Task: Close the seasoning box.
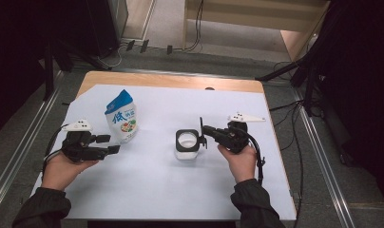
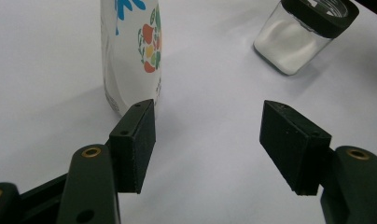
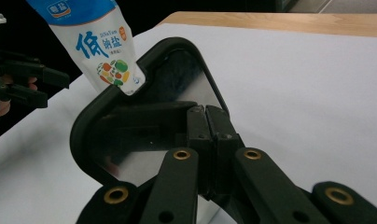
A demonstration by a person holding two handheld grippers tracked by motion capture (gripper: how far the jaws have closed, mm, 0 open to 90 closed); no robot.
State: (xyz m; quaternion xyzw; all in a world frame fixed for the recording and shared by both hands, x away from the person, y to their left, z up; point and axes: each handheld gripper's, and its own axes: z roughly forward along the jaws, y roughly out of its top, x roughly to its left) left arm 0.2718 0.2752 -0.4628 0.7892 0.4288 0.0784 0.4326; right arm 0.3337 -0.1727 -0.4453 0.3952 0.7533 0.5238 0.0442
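The right tongs (image 1: 203, 133) are pressed together on the black rim of the jar (image 1: 187, 144), which stands near the middle of the surface (image 1: 152, 190) with white powder inside. The left tongs (image 1: 110, 144) are spread, pinching nothing, just beside the upright salt pouch (image 1: 121, 116) toward the surface's left edge, well apart from the jar.

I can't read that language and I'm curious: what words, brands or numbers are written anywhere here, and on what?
"低钠盐": large blue characters on the front of the white pouch, above drawings of vegetables.
A small logo on the pouch's blue top band: too blurred to read.
A small orange stamp and tiny lettering beside the big characters: too small to read.
Fine print low on the pouch in the left gripper view: unreadable.
The jar carries no lettering that I can see.
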